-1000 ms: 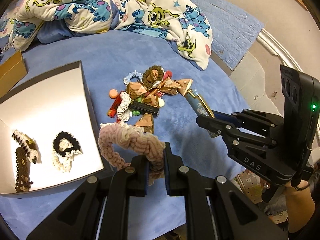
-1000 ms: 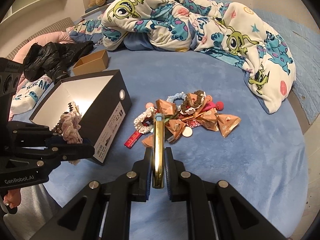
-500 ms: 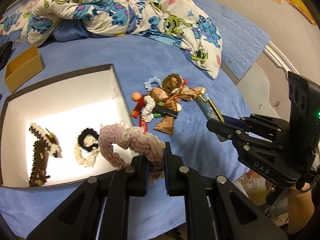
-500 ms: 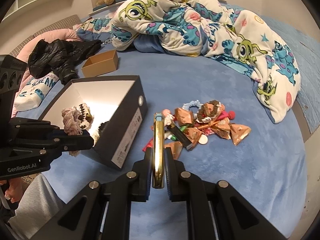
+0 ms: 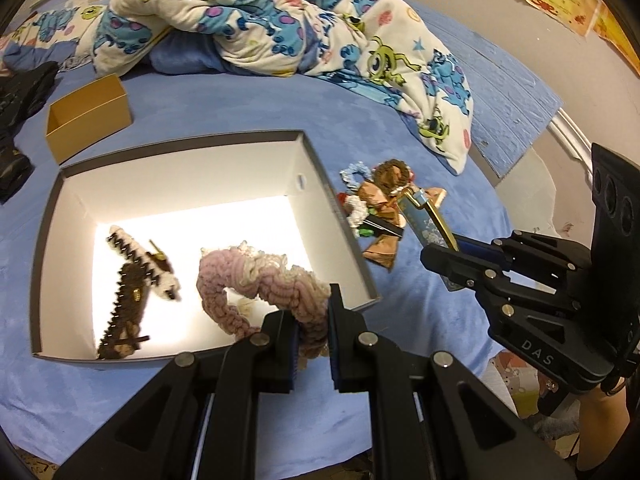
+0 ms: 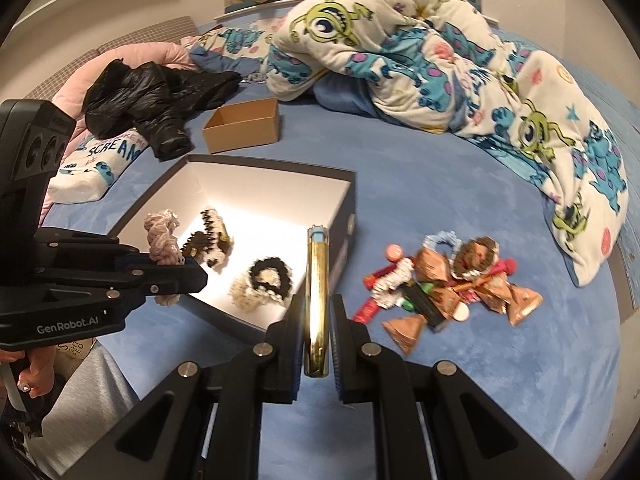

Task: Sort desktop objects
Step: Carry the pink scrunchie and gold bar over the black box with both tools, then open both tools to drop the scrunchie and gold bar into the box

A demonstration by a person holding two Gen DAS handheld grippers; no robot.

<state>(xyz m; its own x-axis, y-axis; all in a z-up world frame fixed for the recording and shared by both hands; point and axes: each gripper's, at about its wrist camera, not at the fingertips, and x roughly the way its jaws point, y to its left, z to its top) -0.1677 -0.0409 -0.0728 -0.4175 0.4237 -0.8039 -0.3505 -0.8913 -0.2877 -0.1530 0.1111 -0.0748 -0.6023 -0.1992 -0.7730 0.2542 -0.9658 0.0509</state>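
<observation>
The pink scrunchie [image 5: 256, 280] disappears between the left gripper's jaws and covers most of a pale hair tie [image 5: 244, 304] in the box [image 5: 328, 204], while the small items heaped in the pile [image 6: 444, 284] overlap and blur beyond telling apart.

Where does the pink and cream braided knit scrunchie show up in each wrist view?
Left wrist: the pink and cream braided knit scrunchie is at lower centre, clamped in the left gripper, over the box floor.
Right wrist: the scrunchie is at left, at the left gripper's tips, above the box's near corner.
Shared landmark: the black, white-lined open box.
</observation>
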